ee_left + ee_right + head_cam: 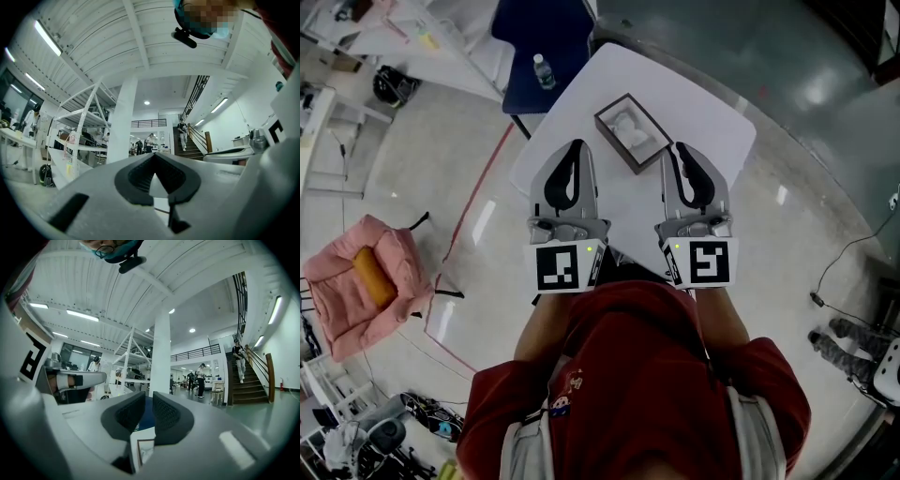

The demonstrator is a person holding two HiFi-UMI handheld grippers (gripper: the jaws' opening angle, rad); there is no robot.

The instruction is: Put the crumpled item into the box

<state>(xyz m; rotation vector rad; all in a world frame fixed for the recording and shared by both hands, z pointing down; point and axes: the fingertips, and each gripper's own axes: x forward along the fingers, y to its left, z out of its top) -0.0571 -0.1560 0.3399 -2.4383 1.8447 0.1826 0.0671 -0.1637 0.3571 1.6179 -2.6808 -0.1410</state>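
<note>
Red top, perhaps grey vest straps

The box stands open-topped on the white bench, just ahead of the gap between the left hand-held gripper and the right hand-held gripper; its dark walls are the 1 barrier there. Bare bench runs along both its sides. Off the far-left edge stands a blue chair carrying a bottle.
</note>
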